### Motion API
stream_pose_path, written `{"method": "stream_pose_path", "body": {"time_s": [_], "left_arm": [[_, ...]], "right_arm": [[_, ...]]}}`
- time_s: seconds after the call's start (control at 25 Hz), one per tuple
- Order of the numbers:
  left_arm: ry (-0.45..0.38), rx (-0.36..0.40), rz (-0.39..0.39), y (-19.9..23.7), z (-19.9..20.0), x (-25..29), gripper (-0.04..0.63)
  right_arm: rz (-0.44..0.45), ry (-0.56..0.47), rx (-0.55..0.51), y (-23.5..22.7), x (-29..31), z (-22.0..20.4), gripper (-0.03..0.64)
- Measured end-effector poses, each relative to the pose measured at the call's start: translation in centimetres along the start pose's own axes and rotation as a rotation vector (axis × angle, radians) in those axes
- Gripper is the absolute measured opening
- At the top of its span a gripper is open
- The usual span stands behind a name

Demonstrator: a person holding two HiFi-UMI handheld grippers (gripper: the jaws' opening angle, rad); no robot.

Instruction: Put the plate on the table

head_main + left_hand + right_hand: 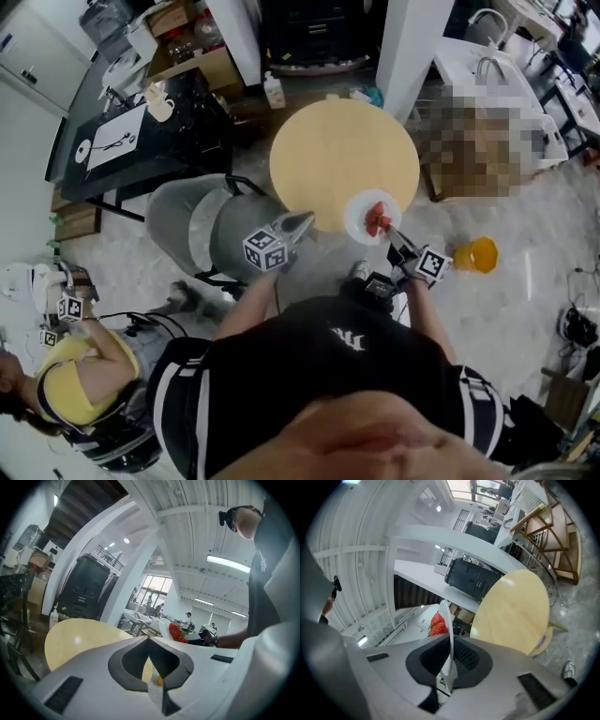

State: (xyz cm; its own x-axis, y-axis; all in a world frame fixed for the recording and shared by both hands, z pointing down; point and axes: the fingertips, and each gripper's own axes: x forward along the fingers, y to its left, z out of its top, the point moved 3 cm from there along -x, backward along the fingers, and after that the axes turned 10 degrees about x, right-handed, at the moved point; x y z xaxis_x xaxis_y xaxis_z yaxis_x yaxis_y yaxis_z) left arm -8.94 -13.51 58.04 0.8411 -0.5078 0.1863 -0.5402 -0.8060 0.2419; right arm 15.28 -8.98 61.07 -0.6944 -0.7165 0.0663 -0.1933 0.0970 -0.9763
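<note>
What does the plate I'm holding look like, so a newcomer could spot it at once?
Find the round pale-yellow table in the middle of the head view. At its near right edge is a small white plate, its rim pinched in the right gripper. It is the only white dish there and carries red strawberries, unlike the orange object on the floor nearby.

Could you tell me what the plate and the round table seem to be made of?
Plate: glossy white ceramic or plastic, thin smooth rim; which, I cannot tell. Round table: pale wood or laminate, satin finish, even yellow top with a soft highlight.
</note>
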Motion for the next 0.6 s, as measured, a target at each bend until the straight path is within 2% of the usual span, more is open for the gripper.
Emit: {"method": "stream_pose_path", "body": {"time_s": [0.2,0.4,0.6], "left_arm": [[-0.022,0.022,0.058,1.8,3.4,3.9,0.002],[-0.022,0.018,0.098,3.7,4.7,7.6,0.002],[-0.024,0.019,0.12,5.2,5.9,10.8,0.002]], "right_arm": [[0.05,0.063,0.012,0.2,2.4,6.0,0.008],[0.076,0.112,0.018,-0.2,4.4,10.1,0.008],[0.06,0.138,0.018,-1.8,5.0,13.1,0.008]]}}
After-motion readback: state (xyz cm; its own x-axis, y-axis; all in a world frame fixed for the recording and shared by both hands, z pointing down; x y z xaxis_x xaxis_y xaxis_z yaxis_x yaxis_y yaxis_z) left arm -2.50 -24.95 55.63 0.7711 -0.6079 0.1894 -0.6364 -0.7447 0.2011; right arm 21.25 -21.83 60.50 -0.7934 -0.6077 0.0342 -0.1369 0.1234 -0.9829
